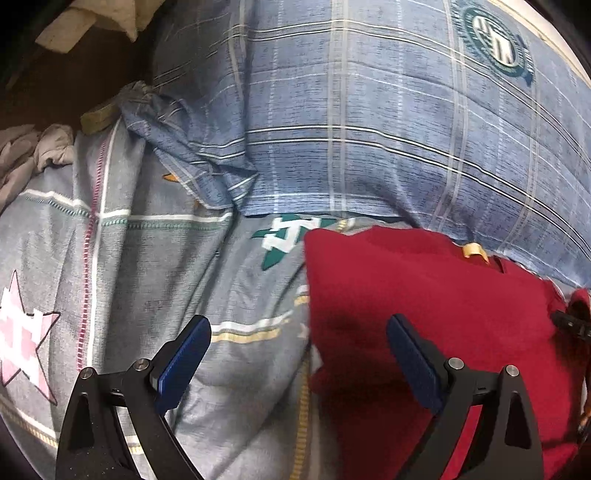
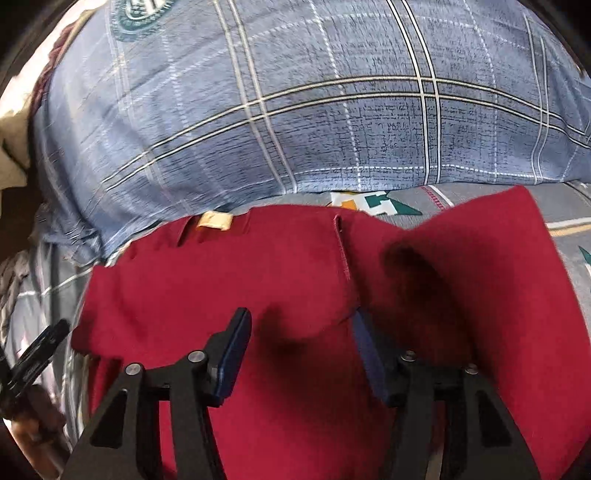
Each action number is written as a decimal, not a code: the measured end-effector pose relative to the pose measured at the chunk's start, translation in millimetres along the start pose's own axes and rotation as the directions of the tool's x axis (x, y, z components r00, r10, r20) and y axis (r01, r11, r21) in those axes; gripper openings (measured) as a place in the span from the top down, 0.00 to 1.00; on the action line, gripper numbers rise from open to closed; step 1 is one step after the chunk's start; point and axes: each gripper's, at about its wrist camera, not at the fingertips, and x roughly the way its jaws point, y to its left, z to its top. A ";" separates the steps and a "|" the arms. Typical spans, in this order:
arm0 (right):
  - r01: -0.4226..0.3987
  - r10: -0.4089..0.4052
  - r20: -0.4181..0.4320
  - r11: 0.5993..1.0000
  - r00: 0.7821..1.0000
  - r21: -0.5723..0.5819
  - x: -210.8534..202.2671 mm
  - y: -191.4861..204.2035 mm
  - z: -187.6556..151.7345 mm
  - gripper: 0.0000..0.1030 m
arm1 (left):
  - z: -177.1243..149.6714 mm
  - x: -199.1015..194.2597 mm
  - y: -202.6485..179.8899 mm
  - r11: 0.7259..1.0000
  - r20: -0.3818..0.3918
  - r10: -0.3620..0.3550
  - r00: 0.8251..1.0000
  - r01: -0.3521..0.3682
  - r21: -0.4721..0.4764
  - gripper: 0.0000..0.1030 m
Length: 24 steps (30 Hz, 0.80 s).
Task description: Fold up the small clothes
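Note:
A dark red garment (image 1: 424, 295) (image 2: 221, 277) lies spread on a grey patterned bedsheet (image 1: 166, 277) (image 2: 569, 206), with a cream label (image 1: 472, 251) (image 2: 216, 220) at its far edge. My left gripper (image 1: 299, 321) is open wide above the garment's left edge; one finger is over the sheet, the other over red cloth. My right gripper (image 2: 302, 315) hovers over the middle of the garment with its jaws partly apart. A raised fold of red cloth lies against its right finger (image 2: 364, 343), and the pads do not press on anything.
A big blue plaid pillow (image 1: 369, 129) (image 2: 295, 110) lies just beyond the garment. Crumpled pale cloth (image 1: 29, 155) and a cream cloth (image 1: 92, 22) sit at the bed's left edge beside a dark gap (image 1: 55, 92). A hand (image 2: 33, 413) shows at the right wrist view's left edge.

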 end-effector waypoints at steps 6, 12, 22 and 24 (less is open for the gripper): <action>-0.019 0.022 0.079 0.999 0.997 -0.043 -32.2 -4.6 1.8 0.94 | 2.2 1.8 11.2 0.998 0.006 -0.015 1.000 0.016 -0.068 0.07; 0.023 -0.023 -0.013 0.999 1.000 -0.029 -12.3 -13.8 -7.8 0.87 | -4.1 8.4 7.4 0.998 -0.052 -0.051 0.997 0.048 -0.048 0.07; -0.116 0.119 0.016 0.985 0.993 -0.129 -94.8 14.8 -61.9 0.39 | -20.1 6.7 38.6 0.979 -0.137 -0.200 0.970 0.192 -0.071 0.11; -0.155 0.155 -0.003 0.983 0.988 -0.095 -97.9 14.0 -73.1 0.39 | -19.0 15.2 35.9 0.979 -0.159 -0.201 0.967 0.192 -0.068 0.20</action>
